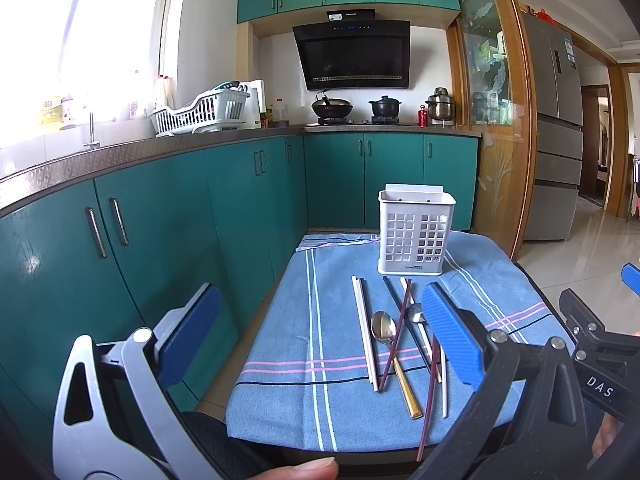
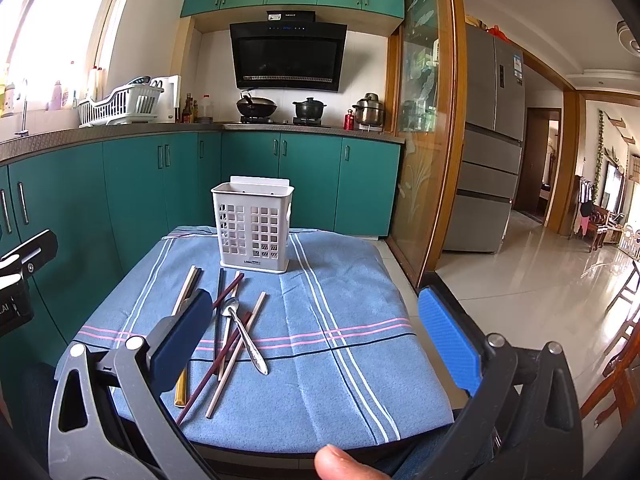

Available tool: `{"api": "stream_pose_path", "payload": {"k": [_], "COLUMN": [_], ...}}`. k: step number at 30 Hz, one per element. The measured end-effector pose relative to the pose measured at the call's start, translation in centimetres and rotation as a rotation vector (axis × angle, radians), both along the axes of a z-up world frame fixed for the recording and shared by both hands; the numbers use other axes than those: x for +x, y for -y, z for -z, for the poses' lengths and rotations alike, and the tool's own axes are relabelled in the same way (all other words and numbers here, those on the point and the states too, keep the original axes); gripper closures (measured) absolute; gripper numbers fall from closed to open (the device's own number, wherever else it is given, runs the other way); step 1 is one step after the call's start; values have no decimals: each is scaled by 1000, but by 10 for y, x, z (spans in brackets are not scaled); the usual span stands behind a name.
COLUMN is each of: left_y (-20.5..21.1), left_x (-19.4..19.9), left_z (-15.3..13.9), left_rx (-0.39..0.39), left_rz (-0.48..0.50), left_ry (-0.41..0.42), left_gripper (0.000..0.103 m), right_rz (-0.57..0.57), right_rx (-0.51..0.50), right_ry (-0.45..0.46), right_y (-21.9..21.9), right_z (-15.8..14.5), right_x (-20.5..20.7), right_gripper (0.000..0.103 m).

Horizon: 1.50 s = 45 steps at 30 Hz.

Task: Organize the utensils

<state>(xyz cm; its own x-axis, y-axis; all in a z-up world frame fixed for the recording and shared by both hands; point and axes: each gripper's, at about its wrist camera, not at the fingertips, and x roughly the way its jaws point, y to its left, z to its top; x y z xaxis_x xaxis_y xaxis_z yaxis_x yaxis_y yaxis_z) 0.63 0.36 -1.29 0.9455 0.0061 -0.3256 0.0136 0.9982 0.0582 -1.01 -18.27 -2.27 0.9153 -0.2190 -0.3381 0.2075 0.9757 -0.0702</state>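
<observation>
Both tools gape, holding nothing.
Chopsticks (image 2: 224, 344) and spoons (image 2: 245, 334) lie crossed just before the white holder (image 2: 253, 229).

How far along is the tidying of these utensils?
Nothing looks done yet: the holder appears empty. Nothing is in hand; the left gripper and right gripper are both open. Left to do: the chopsticks and two spoons lying on the cloth.
</observation>
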Motion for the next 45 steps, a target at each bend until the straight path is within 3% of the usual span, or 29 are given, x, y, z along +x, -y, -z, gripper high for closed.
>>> {"api": "stream_pose_path", "payload": {"k": [45], "left_y": [1], "left_x": [0], "left_z": [7], "left_rx": [-7], "left_rz": [1], "left_ry": [-14], "left_gripper": [3], "right_rz": [3], "right_rx": [1], "right_ry": [-9], "right_y": [1], "right_z": [4], "right_x": [-3], "right_gripper": [3]}}
